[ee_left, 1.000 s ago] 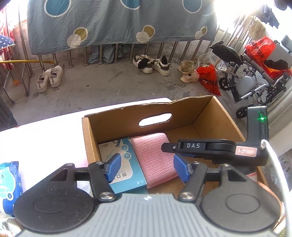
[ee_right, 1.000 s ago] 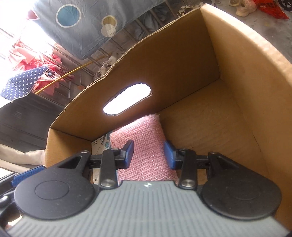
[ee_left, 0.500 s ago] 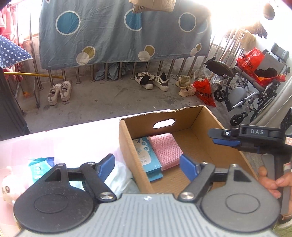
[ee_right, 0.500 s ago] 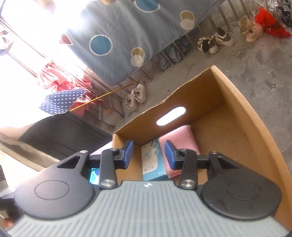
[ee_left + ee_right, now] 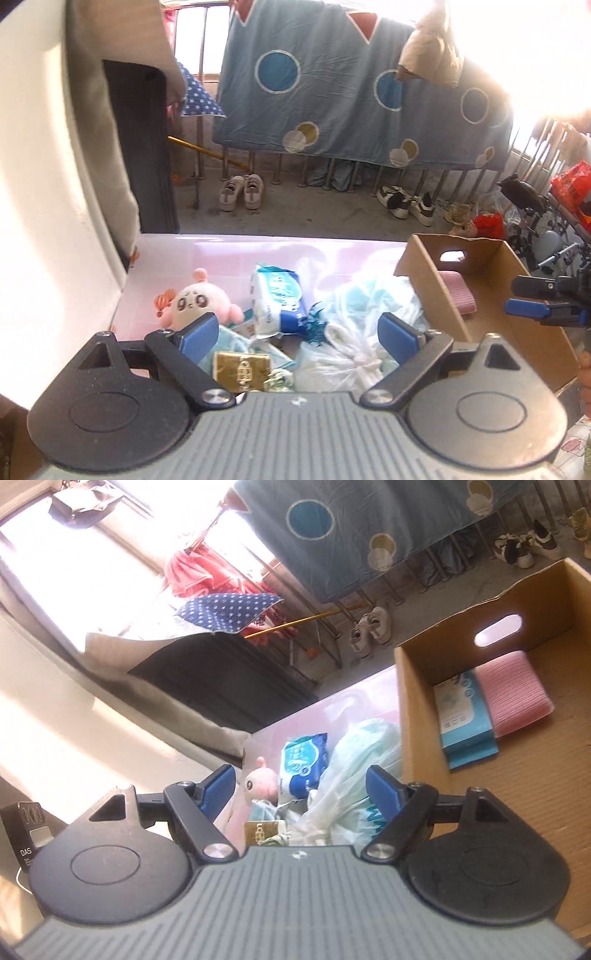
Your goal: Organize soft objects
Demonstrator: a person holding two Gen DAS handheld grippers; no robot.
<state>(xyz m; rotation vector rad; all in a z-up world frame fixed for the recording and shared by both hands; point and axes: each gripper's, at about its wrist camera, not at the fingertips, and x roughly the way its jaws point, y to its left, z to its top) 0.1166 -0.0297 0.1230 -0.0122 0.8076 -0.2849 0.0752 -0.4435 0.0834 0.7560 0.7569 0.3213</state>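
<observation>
Cardboard box [image 5: 413, 701] holds two items; both hand-held grippers, left [image 5: 297, 332] and right [image 5: 299, 784], are opening, empty.

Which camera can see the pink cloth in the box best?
The right wrist view: it looks down into the cardboard box, so the whole pink cloth shows beside a blue packet. The left wrist view shows only one end of it behind the box wall.

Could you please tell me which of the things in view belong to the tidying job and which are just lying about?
Belonging to the job:
cardboard box
pink cloth and blue packet, both in the box
plush toy
tissue pack
plastic bag
gold packet

Just lying about:
white shoes
hanging bedsheet
wheelchair
</observation>
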